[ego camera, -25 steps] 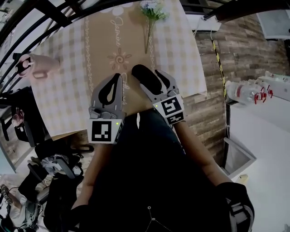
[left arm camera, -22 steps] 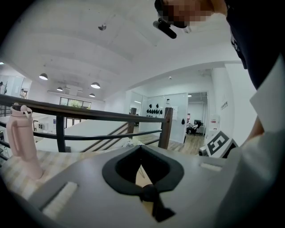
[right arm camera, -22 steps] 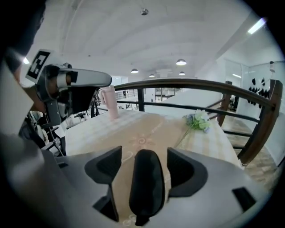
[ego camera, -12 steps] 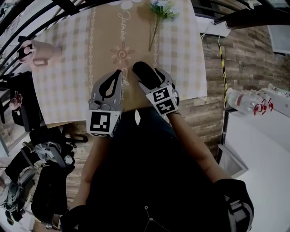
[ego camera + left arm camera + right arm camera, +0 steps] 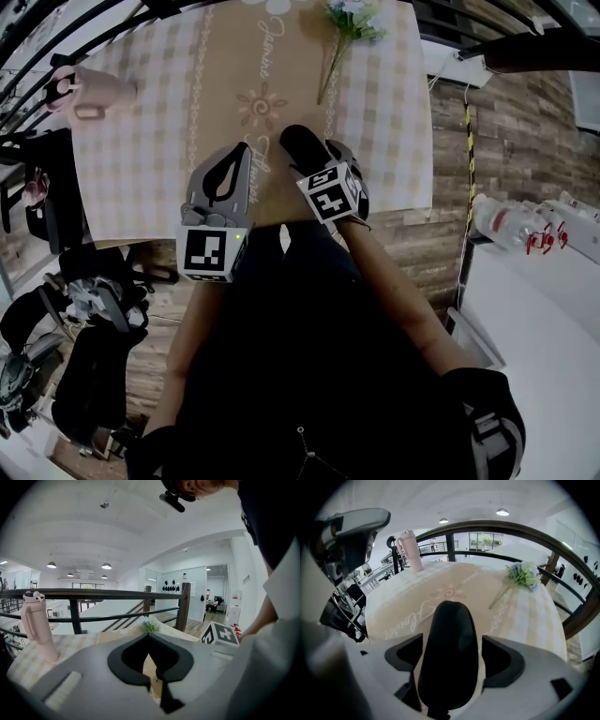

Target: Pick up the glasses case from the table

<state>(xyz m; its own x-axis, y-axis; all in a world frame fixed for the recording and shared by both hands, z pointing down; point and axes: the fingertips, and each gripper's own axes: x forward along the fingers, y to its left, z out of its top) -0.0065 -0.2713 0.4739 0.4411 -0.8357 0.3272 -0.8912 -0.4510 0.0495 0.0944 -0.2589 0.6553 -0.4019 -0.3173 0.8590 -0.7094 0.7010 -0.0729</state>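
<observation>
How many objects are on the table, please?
3: a pink cup at the far left, flowers at the far right, and a black case near the front edge, centre. Nothing else shows, though small items could be hidden.

**What sits around my table**

A checked cloth (image 5: 141, 150) covers the table, with a tan runner (image 5: 234, 66) down its middle. A pink cup (image 5: 89, 89) stands near the far left corner. A sprig of flowers (image 5: 349, 21) lies at the far end, by the runner's right edge. A dark railing (image 5: 487, 527) curves behind. Bags (image 5: 94, 328) crowd the floor at my left.
</observation>
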